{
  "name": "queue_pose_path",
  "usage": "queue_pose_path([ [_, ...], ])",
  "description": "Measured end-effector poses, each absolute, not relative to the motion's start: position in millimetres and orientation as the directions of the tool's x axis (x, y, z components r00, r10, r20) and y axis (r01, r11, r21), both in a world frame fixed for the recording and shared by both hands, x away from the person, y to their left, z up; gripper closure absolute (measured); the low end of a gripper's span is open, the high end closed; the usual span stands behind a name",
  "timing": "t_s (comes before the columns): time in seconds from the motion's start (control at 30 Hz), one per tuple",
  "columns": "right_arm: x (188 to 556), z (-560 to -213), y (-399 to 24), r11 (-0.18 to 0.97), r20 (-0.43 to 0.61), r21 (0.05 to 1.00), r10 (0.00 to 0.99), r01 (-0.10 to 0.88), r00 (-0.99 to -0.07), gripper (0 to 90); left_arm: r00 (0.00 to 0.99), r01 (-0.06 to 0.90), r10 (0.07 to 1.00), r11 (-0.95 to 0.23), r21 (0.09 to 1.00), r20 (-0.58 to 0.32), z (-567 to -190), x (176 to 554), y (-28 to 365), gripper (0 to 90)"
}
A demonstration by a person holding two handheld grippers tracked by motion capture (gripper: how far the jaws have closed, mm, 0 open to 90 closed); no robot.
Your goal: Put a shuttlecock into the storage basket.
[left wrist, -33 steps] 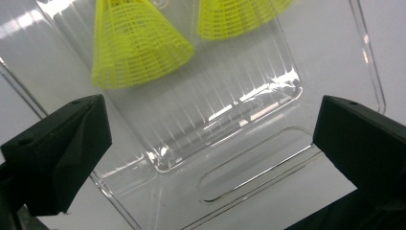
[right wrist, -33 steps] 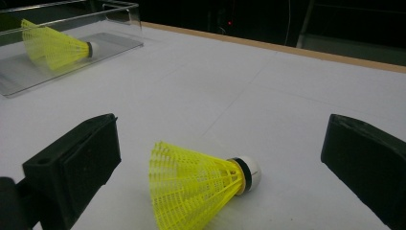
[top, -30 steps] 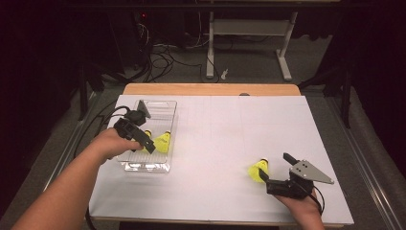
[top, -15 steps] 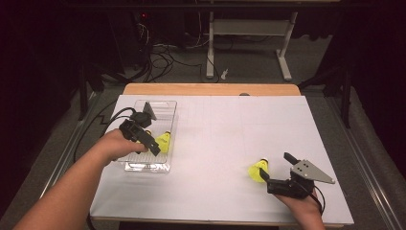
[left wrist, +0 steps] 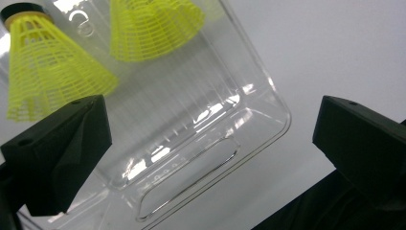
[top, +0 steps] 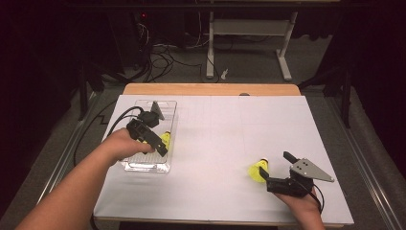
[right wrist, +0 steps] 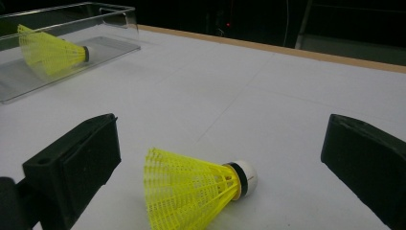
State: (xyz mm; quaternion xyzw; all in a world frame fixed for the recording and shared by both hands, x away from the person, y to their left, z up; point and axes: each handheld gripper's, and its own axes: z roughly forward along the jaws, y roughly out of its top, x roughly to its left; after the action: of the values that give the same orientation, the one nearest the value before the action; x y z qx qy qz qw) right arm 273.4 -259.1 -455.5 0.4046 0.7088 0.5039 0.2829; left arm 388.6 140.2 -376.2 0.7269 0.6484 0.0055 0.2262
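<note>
Our right claw [right wrist: 220, 158] is spread wide around a yellow shuttlecock [right wrist: 196, 189] lying on its side on the white bench [top: 225, 134], jaws well clear of it. Our left claw [left wrist: 210, 143] hangs wide and empty over the clear plastic tray [left wrist: 268, 96], where two more shuttlecocks [left wrist: 52, 72] rest. We judge that squeezing the mesh skirt could crush it, or the rounded cork could roll out sideways.

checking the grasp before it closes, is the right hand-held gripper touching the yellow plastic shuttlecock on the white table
Apart. The right gripper view shows the yellow plastic shuttlecock lying between the right hand-held gripper's open jaws, with bare white table visible on both sides.
</note>
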Motion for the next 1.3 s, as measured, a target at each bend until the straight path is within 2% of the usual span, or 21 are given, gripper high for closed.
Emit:
queue_pose_path([
  [0.77, 272.0, -455.6, -263.4, 0.151, 0.014, 0.944, 0.868, 0.292, -0.496, 0.4, 0.268, 0.923, 0.919, -0.160, 0.349, -0.288, -363.6, 375.9, 93.5, 0.9],
  [1.3, 268.3, -457.1, -267.0, 0.148, 0.016, 0.943, 0.874, 0.298, -0.486, 0.5, 0.296, 0.919, 0.910, -0.189, 0.347, -0.290, -364.3, 373.1, 77.8, 0.9],
])
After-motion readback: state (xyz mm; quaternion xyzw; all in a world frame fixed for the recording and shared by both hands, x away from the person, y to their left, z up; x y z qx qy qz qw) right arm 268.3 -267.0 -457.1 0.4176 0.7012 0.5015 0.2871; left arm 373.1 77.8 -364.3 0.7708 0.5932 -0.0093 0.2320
